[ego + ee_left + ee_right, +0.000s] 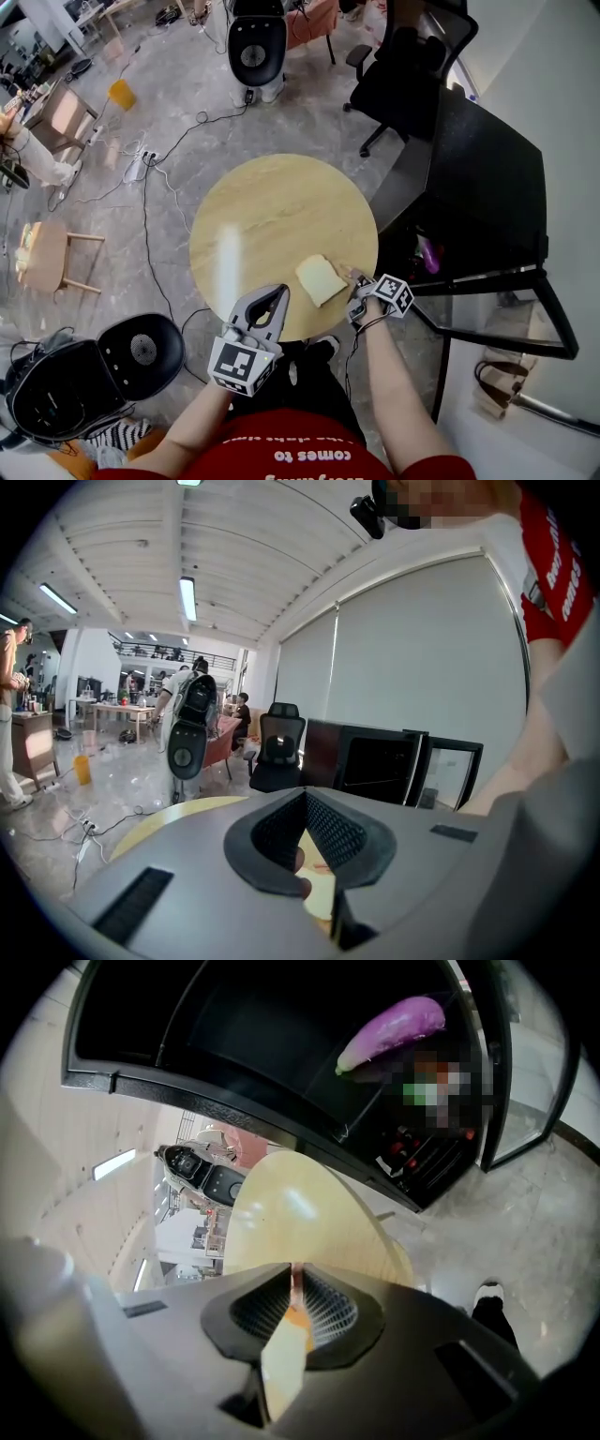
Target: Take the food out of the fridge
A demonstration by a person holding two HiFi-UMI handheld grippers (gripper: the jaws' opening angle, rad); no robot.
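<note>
Bread slice (pixel 321 279) first: the right tongs (pixel 352 278) are closed on one edge of it, pads pressing the thin crust, and hold it over the near rim of the round wooden bench (pixel 272 206). Whether its underside rests on the wood I cannot tell. The left tongs (pixel 278 294) hover just beside it at the bench edge, jaws together with nothing in them.

My reading is that this is the set-down step for one piece of food. The next move calls for the slice to lie flat on the bench before the right jaws part, then a turn back toward the fridge.

Beyond the bench stands the black fridge (pixel 487 178), its glass door (pixel 497 319) swung open. A purple eggplant (pixel 394 1027) lies on a shelf inside, so the job looks partly done.

Legible writing is scarce: the white print on the red shirt (pixel 309 450) appears upside down, with "comes to" readable. No brand shows on the fridge.
</note>
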